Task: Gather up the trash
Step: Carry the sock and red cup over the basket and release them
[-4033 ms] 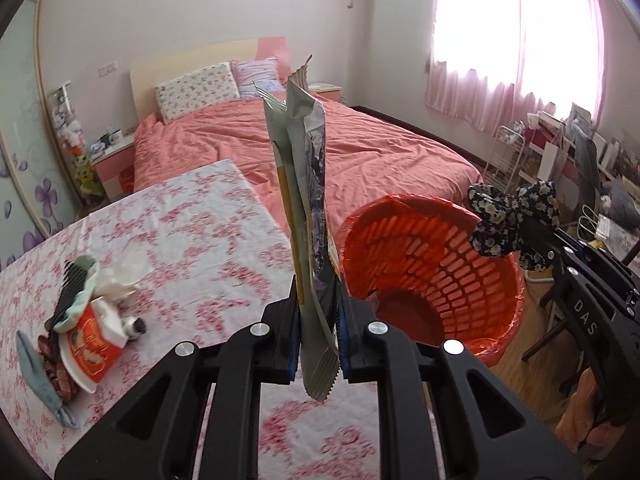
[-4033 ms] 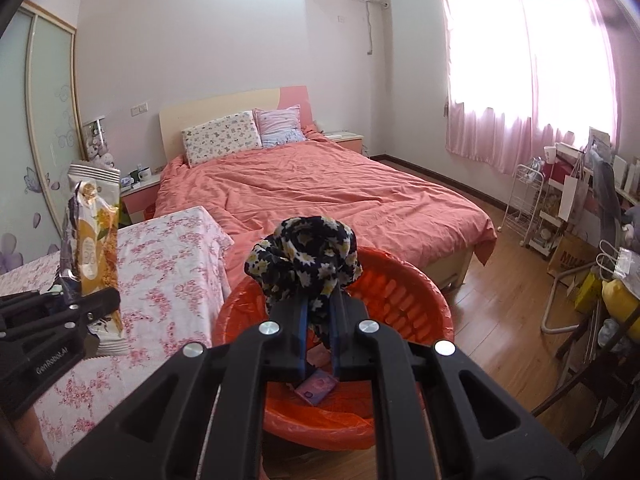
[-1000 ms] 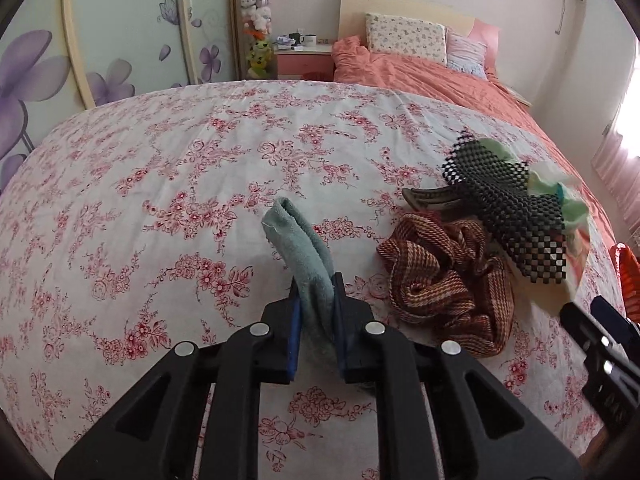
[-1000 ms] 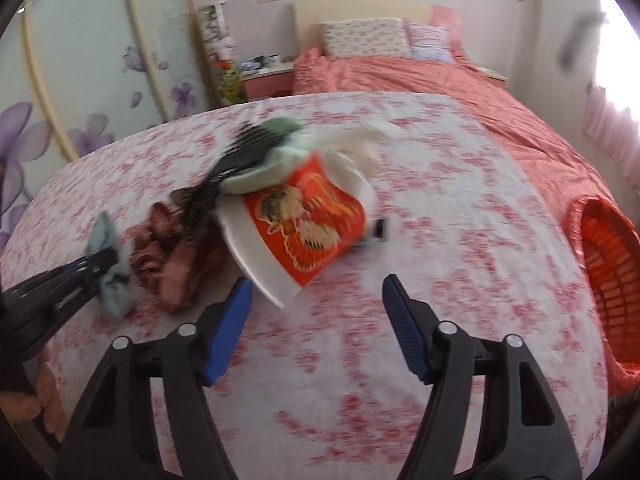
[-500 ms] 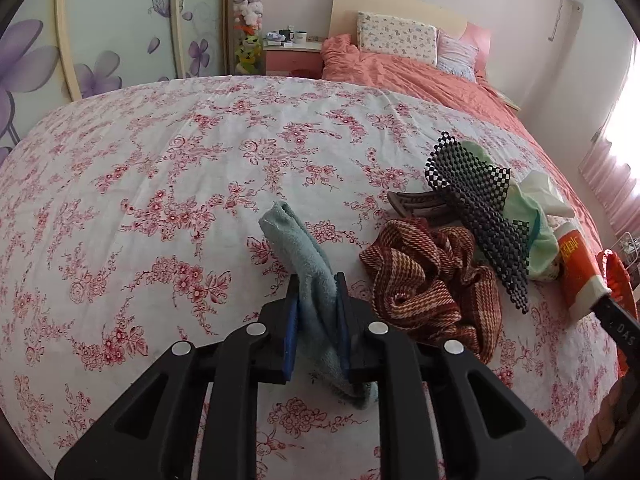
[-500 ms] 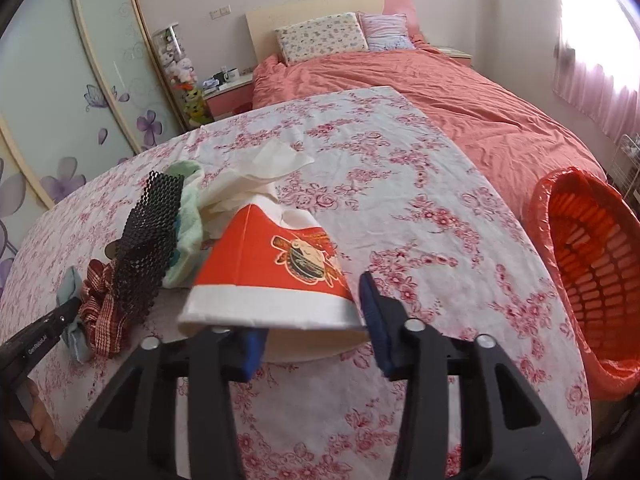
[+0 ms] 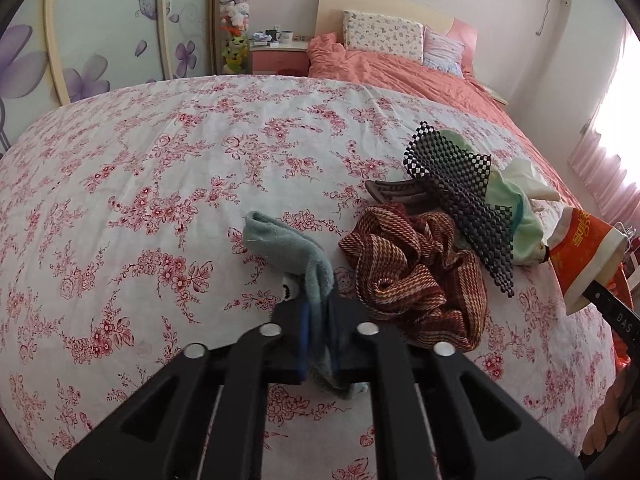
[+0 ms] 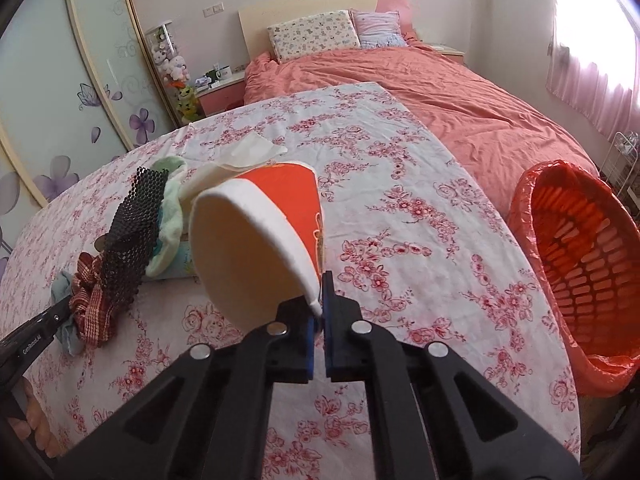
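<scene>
My left gripper [image 7: 319, 344] is shut on a light blue cloth [image 7: 288, 248] and holds it just above the floral tablecloth [image 7: 160, 168]. My right gripper [image 8: 319, 332] is shut on the rim of an orange and white paper bowl [image 8: 256, 248], lifted and tilted above the table; the bowl also shows in the left wrist view [image 7: 584, 252]. The orange basket [image 8: 580, 256] with a red liner stands off the table's right edge. A brown striped cloth [image 7: 412, 272], a black mesh piece [image 7: 460, 192], a pale green cloth [image 7: 516, 216] and a white tissue [image 8: 248, 150] lie on the table.
A brown hair clip [image 7: 396, 192] lies behind the brown cloth. A bed with an orange cover [image 8: 460, 92] stands behind the table. A nightstand [image 7: 280, 54] and wardrobe doors [image 7: 100, 40] are at the back left.
My right gripper has closed on the paper bowl's rim and lifted it off the table. My left gripper keeps hold of the blue cloth, which has drooped sideways.
</scene>
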### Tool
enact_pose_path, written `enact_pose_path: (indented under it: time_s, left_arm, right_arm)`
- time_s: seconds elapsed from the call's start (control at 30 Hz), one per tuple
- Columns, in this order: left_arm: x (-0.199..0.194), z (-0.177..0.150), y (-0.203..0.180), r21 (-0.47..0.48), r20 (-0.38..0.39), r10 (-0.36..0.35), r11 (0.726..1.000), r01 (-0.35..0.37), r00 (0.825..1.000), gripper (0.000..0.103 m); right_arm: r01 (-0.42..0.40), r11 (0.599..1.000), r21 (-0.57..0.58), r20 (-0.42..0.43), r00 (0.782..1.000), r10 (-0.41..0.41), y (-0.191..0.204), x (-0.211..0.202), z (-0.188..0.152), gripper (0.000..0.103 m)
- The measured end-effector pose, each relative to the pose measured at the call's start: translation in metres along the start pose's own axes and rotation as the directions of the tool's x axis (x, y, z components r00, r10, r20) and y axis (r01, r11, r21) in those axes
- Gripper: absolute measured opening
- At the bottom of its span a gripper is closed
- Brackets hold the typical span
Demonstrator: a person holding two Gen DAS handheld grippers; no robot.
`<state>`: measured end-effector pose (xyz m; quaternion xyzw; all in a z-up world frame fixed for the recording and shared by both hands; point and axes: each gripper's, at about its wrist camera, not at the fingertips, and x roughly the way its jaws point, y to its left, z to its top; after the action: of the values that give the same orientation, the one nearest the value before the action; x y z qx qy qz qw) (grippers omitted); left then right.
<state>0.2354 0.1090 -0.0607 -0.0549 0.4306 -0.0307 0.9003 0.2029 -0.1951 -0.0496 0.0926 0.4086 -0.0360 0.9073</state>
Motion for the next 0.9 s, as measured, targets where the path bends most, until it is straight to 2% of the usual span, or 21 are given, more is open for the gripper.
enact_pose_path:
  time_s: [0.37,0.6,0.9]
  left_arm:
    - [-0.04,0.014,-0.005,0.023,0.099,0.029,0.999,-0.031,0.995,0.005]
    - [-0.068,0.024,-0.043,0.088,0.157,0.01,0.996,-0.024,0.988,0.005]
    - [-0.088,0.02,-0.11,0.196,0.2,-0.072,0.98,0.032,0.977,0.005]
  right_arm:
    - [0.04,0.999,-0.028,0.088,0.995,-0.037,-0.012,-0.039,0.01,0.005]
    - [0.091,0.995,-0.043,0.156,0.984,-0.083,-0.028,-0.07,0.012,0.005]
    - [0.152,0.988,-0.02,0.202,0.969,-0.145,-0.069,-0.103,0.007,0.005]
